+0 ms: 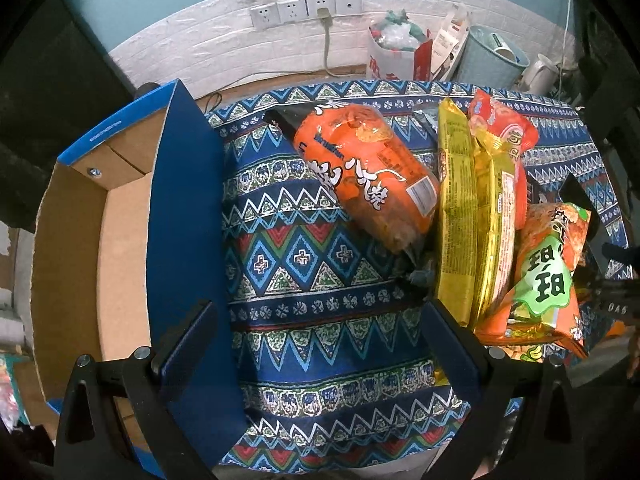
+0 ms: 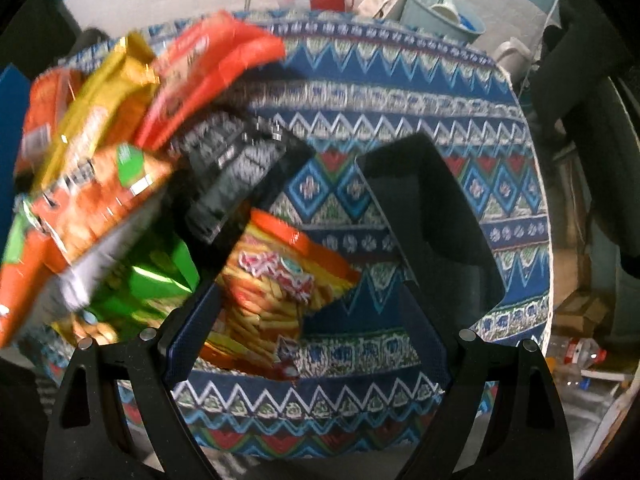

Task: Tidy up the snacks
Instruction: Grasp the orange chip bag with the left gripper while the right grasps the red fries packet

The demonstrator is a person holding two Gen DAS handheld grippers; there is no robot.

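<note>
In the left wrist view an orange snack bag (image 1: 368, 172) lies on the patterned cloth. To its right stand a gold packet (image 1: 456, 208), a red-orange bag (image 1: 500, 128) and an orange bag with a green label (image 1: 548, 280). My left gripper (image 1: 320, 216) is open and empty, its left finger (image 1: 188, 220) by the cardboard box (image 1: 80, 248). In the right wrist view my right gripper (image 2: 340, 192) is open. Its left finger (image 2: 236, 176) pushes into a blurred pile of bags (image 2: 100, 160). An orange fries bag (image 2: 280, 292) lies between the fingers.
The table with the blue patterned cloth (image 1: 320, 340) ends at a rounded edge on the right (image 2: 540, 200). Behind it stand a light blue bin (image 1: 492, 56), a full bag of rubbish (image 1: 396, 48) and wall sockets (image 1: 304, 10). Bottles lie on the floor (image 2: 576, 356).
</note>
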